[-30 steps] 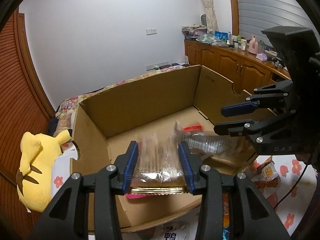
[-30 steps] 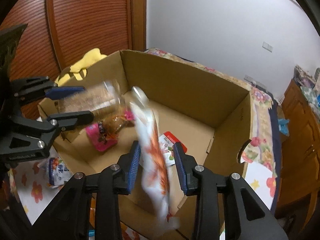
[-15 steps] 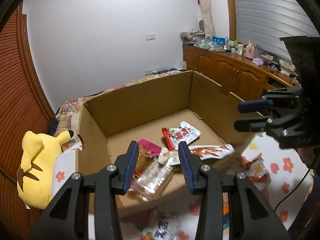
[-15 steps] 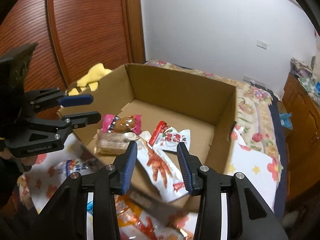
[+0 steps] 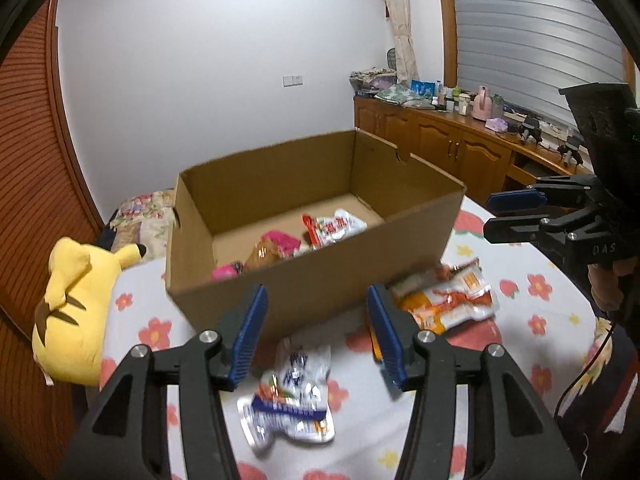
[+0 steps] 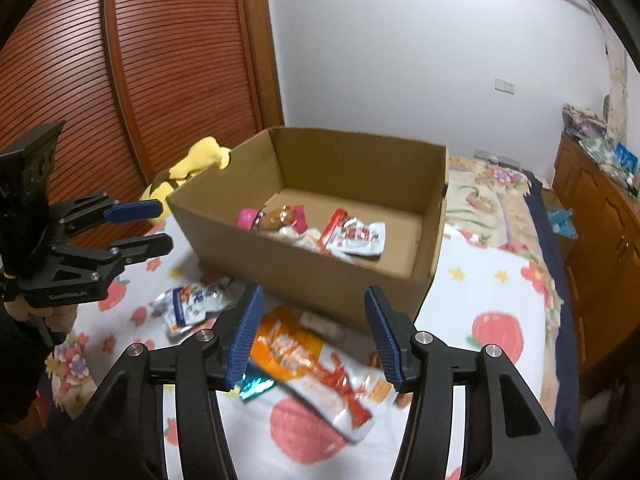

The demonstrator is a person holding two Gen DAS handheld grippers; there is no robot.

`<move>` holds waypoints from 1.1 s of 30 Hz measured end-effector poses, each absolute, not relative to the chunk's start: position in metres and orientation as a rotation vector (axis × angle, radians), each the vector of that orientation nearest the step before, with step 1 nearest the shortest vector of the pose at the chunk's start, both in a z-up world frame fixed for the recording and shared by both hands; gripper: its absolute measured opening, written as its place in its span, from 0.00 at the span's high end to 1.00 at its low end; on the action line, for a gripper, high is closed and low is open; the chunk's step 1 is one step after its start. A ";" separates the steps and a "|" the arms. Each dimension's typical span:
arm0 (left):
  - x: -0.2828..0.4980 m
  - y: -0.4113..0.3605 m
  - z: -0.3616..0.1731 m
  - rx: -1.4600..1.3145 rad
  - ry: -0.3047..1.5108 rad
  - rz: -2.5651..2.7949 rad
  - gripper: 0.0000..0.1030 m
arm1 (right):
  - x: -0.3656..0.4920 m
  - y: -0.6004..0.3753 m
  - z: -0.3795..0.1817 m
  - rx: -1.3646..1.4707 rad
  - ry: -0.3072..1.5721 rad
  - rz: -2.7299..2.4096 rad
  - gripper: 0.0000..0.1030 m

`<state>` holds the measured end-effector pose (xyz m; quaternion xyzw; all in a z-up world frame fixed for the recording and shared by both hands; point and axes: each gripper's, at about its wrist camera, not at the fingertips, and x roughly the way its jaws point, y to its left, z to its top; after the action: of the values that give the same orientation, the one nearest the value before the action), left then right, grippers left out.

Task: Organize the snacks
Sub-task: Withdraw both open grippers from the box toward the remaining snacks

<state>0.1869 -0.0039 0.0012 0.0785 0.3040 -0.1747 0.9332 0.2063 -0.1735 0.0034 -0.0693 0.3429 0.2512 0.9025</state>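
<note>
Since a second ago we have dropped both packets into the cardboard box (image 5: 312, 280) and pulled back. In the left wrist view, our left gripper (image 5: 316, 332) is opening, empty, above the blue-and-white packet (image 5: 292, 396) on the flowered sheet (image 5: 532, 316).

In the right wrist view, our right gripper (image 6: 312, 332) is opening, empty, over the orange packet (image 6: 316, 364). These glossy pouches could slide if we pinch only one edge.
</note>
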 end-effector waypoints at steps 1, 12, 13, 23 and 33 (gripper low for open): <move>0.183 -0.002 -0.003 0.161 0.629 -0.353 0.49 | 0.204 -0.174 0.000 -0.145 0.714 0.524 0.47; 0.181 0.010 -0.050 0.140 0.727 -0.329 0.48 | 0.212 -0.163 -0.050 -0.179 0.825 0.546 0.47; 0.182 0.011 -0.053 0.136 0.734 -0.329 0.48 | 0.215 -0.163 -0.054 -0.182 0.837 0.547 0.47; 0.196 0.013 -0.075 0.117 0.781 -0.329 0.47 | 0.237 -0.162 -0.093 -0.209 0.940 0.572 0.51; 0.213 0.008 -0.084 0.127 0.808 -0.331 0.46 | 0.211 -0.157 -0.096 -0.264 0.966 0.621 0.51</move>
<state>0.2133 0.0078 -0.0843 0.0614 0.3911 -0.1602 0.9042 0.2114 -0.1566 -0.0958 -0.1243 0.4556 0.2930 0.8313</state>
